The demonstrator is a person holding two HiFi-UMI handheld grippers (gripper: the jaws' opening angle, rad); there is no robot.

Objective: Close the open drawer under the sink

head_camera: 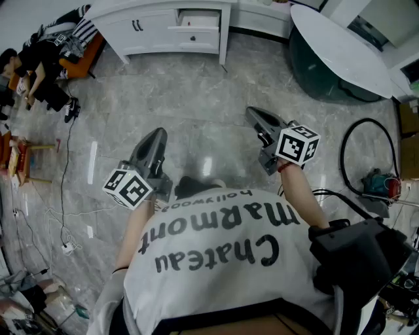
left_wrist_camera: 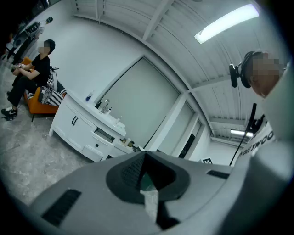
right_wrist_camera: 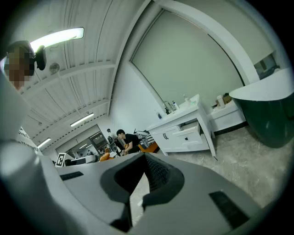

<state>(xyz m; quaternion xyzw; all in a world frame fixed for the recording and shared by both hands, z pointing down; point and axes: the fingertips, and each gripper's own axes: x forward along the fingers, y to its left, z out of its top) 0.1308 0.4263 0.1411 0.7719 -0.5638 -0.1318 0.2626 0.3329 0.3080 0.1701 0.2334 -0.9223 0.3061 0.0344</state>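
Left claw and right claw are both closed, empty.

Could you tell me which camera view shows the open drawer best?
The head view: it looks down on the drawer, pulled out of the white cabinet, with its inside showing. The left gripper view shows the drawer small, as a dark slot; the right gripper view shows mostly its front.
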